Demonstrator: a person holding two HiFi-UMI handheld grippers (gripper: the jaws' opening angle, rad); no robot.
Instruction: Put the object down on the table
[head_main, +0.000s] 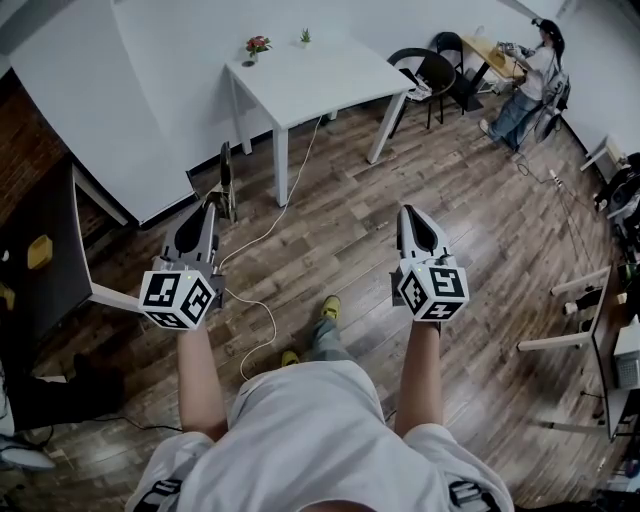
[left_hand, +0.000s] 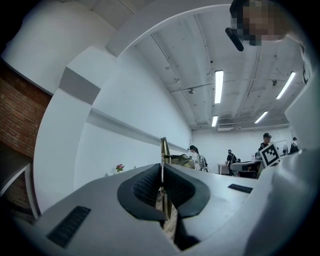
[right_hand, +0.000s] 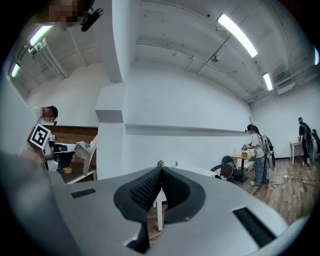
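Note:
In the head view my left gripper (head_main: 212, 207) is held level over the wooden floor, shut on a thin brass-coloured object (head_main: 227, 178) that sticks up past its tips. The left gripper view shows that object (left_hand: 164, 150) as a narrow upright strip pinched between the ribbed pads (left_hand: 148, 186), edge-on, its shape otherwise hard to tell. My right gripper (head_main: 409, 213) is level beside it, shut, with nothing between its jaws (right_hand: 161, 173). The white table (head_main: 330, 85) stands ahead of both grippers, some way off.
A small flower pot (head_main: 257, 46) and a tiny plant (head_main: 305, 37) sit at the table's far edge. A white cable (head_main: 268, 225) runs across the floor. Black chairs (head_main: 432, 68) and a standing person (head_main: 528, 80) are at the back right; a dark desk (head_main: 45, 265) is left.

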